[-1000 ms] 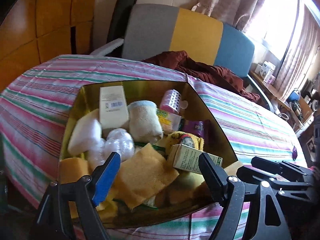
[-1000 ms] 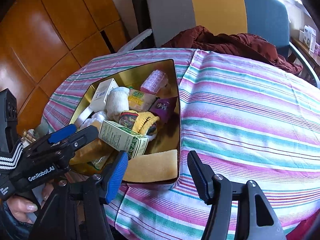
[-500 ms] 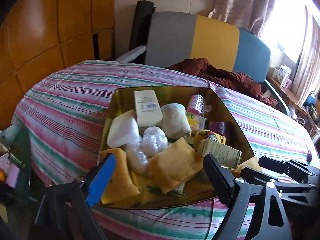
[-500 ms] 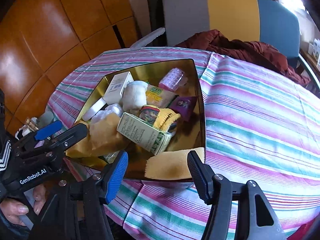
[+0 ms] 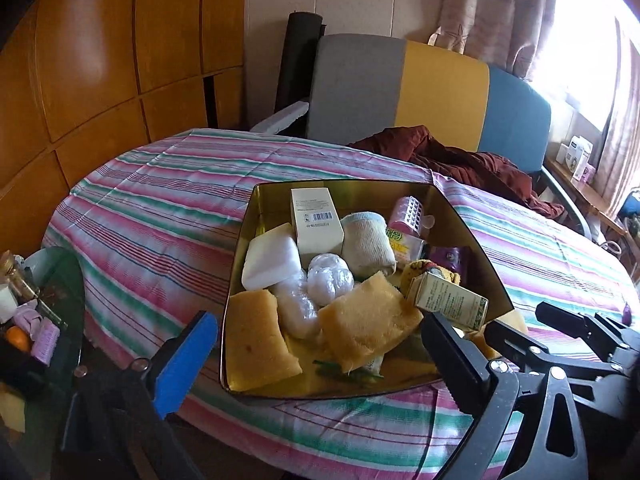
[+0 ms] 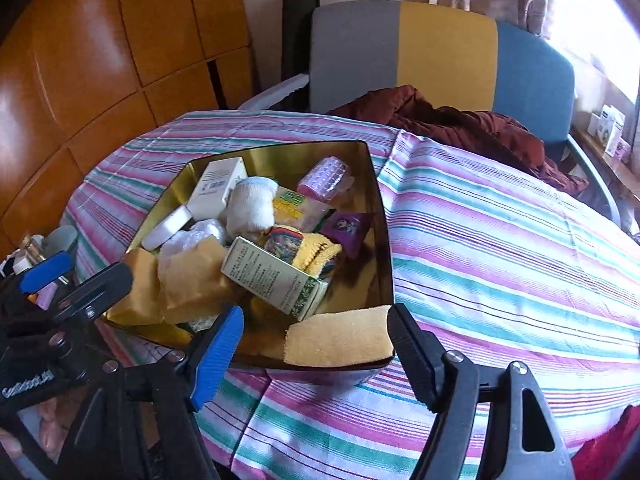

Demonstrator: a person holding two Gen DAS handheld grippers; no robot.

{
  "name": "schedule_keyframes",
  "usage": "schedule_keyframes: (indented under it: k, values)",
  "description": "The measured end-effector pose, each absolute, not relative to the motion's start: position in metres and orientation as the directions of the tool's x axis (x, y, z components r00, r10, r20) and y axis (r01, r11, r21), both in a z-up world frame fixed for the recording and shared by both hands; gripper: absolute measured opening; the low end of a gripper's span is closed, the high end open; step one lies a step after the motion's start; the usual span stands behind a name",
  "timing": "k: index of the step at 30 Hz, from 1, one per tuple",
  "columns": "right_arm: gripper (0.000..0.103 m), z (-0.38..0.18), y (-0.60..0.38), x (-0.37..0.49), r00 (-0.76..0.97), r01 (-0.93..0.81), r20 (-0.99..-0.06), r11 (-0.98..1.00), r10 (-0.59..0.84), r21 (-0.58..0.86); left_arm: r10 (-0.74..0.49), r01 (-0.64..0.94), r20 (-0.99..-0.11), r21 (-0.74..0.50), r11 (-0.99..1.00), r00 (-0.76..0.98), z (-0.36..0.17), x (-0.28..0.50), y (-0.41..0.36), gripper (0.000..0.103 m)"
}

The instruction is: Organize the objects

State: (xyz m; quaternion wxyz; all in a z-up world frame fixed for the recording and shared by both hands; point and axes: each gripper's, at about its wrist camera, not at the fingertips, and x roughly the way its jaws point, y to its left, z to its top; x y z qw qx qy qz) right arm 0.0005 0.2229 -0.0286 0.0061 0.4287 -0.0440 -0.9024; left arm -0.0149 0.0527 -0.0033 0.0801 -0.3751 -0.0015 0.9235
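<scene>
Gold tin (image 5: 476,248) on striped worktop (image 5: 160,216), crammed: white carton (image 5: 316,222), rolled sock (image 5: 366,240), green box (image 5: 450,304), yellow sponges (image 5: 364,326) inside. Left tool (image 5: 320,354) just short of tin's near rim, jaws just opened to full width, tin's near edge between them, nothing gripped. Right tool (image 6: 316,350) at tin's near right corner, jaws just opening, apart either side of yellow cloth (image 6: 340,340) draped over rim, pads clear of it.
</scene>
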Motion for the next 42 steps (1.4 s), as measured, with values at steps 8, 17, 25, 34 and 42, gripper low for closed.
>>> schedule_keyframes:
  k: [8,17,25,34,42]
  values:
    - [0.076,-0.031,0.224,0.003,-0.634,-0.048,-0.773,-0.996,-0.032,0.081,0.093,-0.097,-0.684,-0.032,-0.995,-0.723,-0.001,-0.009,0.052,0.103]
    - [0.075,-0.023,0.219,0.006,-0.664,-0.043,-0.748,-0.998,-0.012,0.054,0.091,-0.091,-0.675,-0.034,-0.995,-0.733,0.001,-0.004,0.047,0.103]
    - [0.075,-0.023,0.218,0.005,-0.662,-0.047,-0.749,-0.998,-0.002,0.045,0.103,-0.089,-0.674,-0.056,-0.994,-0.732,0.002,-0.005,0.044,0.103]
    - [0.075,-0.025,0.217,0.003,-0.658,-0.044,-0.753,-0.998,-0.002,0.041,0.107,-0.087,-0.683,-0.064,-0.994,-0.723,-0.001,-0.008,0.042,0.103]
    - [0.075,-0.027,0.216,0.0,-0.653,-0.041,-0.757,-0.998,-0.004,0.04,0.099,-0.083,-0.688,-0.056,-0.995,-0.719,-0.004,-0.01,0.044,0.103]
